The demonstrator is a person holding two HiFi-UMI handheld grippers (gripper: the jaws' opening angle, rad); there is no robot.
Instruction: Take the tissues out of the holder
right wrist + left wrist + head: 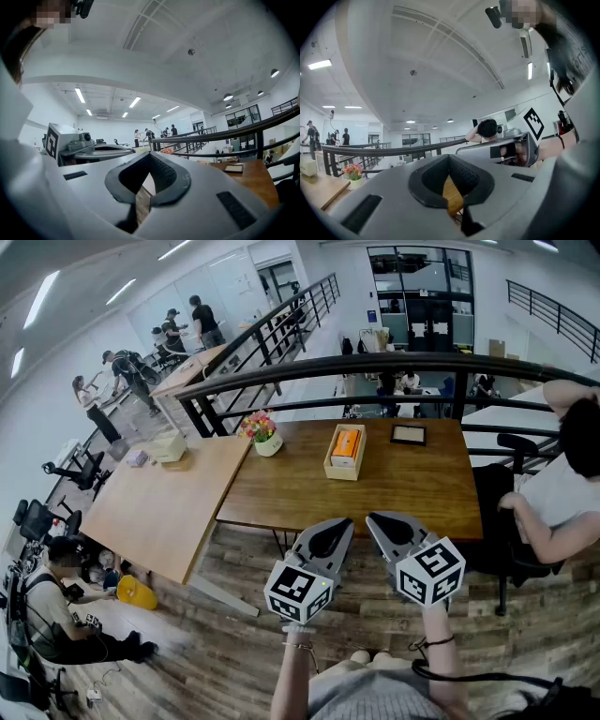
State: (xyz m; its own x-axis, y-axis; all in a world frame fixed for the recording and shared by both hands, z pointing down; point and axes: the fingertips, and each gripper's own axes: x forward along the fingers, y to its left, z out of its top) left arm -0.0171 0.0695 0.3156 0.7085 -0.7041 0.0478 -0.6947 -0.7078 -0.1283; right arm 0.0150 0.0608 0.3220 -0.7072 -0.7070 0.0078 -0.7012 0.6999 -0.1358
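The left gripper [336, 531] and the right gripper [384, 526] are held side by side close to the person's body, over the wooden floor [234, 652] and short of the near edge of the dark wooden bench [281, 493]. Both are pointed toward the bench, with their tips near each other but apart. In the left gripper view the jaws are seen together at the tips, with nothing held between them. Only a sliver of wood is visible through the gap lower down. The same is shown in the right gripper view: the jaws are closed at the tips and nothing is gripped.

The tissue holder [343, 474], an open wooden box, is set on the bench toward its far side, about the middle, well apart from both grippers. An orange pack of tissues [346, 443] is seen lying inside it. A flower pot [269, 446] is placed to the left of the holder near the bench corner, and a dark frame [408, 434] is laid flat to the right at the far edge. A black railing [375, 362] is seen behind the bench, and a seated person [562, 493] at its right end. A lighter bench [159, 512] is set at an angle on the left, with a pale box [169, 446] on it.
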